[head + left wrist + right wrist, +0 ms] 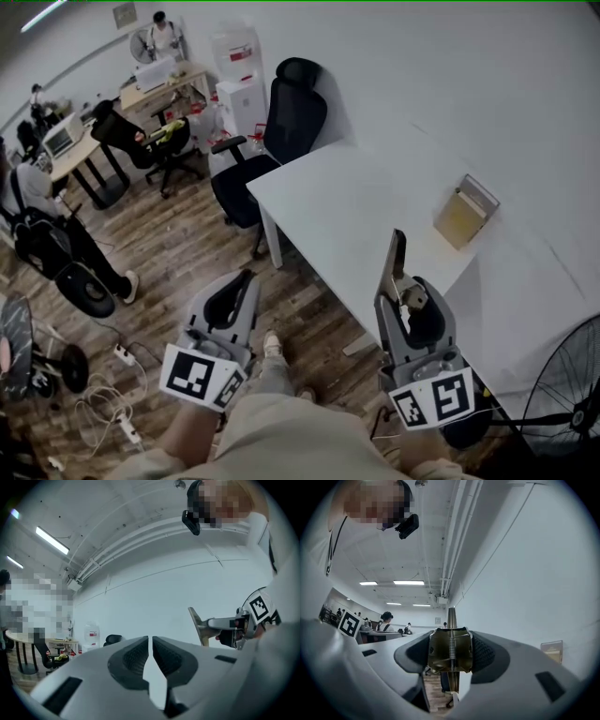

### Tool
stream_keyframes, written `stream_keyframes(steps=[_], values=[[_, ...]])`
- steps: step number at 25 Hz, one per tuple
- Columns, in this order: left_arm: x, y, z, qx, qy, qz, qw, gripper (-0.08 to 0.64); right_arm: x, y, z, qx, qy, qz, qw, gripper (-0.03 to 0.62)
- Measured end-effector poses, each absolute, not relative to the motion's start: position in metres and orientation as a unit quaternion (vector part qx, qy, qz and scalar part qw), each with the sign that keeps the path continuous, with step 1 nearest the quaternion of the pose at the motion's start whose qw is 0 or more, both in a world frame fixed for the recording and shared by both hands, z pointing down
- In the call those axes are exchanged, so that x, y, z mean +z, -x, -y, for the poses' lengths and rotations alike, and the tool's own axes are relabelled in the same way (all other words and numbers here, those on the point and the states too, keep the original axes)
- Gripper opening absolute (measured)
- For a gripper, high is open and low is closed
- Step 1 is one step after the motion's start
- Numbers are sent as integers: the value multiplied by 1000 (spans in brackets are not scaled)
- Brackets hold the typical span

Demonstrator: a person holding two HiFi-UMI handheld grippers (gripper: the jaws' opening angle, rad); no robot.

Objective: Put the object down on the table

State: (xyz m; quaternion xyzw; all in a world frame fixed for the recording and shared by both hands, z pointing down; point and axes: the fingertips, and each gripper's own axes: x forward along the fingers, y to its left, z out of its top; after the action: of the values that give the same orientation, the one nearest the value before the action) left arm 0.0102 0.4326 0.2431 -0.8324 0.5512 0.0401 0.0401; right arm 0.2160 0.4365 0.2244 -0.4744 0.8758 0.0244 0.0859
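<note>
- Head view: both grippers sit close in front of the person. The right gripper (417, 291) is at the near edge of the table (356, 197), and the left gripper (246, 277) is out over the floor (178, 253).
- Right gripper view: the right gripper (451, 641) is clenched on a brass-coloured spring clip (450, 656). Its pads press on the clip's two sides, which is why the jaws stand fairly wide.
- The clip (398, 258) is held by its sprung body, so its long flat blade sticks out past the fingertips. That grip probably leaves the blade free to reach the table first.
- The clip is in the air and not on the table. The task's one step appears to be not yet done.
- Left gripper view: the left gripper (150, 641) has its jaws drawn together to a thin slit with nothing between them. It seems to be kept aside as the idle hand. The right gripper (234, 627) and the clip (200, 626) show off to its right.
- A tan box (466, 211) stands on the far part of the table, well apart from the clip. The bare white top between them looks like the natural landing place, reached by moving forward and lowering.
- Risk: the blade could tip the clip over when the jaws let go.
</note>
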Motion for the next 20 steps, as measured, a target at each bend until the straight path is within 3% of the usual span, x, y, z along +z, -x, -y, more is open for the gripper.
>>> stream_keyframes(steps=[20], values=[[278, 55, -332, 24, 827, -561, 11, 43, 269, -145, -323, -33, 448, -892, 43, 238]])
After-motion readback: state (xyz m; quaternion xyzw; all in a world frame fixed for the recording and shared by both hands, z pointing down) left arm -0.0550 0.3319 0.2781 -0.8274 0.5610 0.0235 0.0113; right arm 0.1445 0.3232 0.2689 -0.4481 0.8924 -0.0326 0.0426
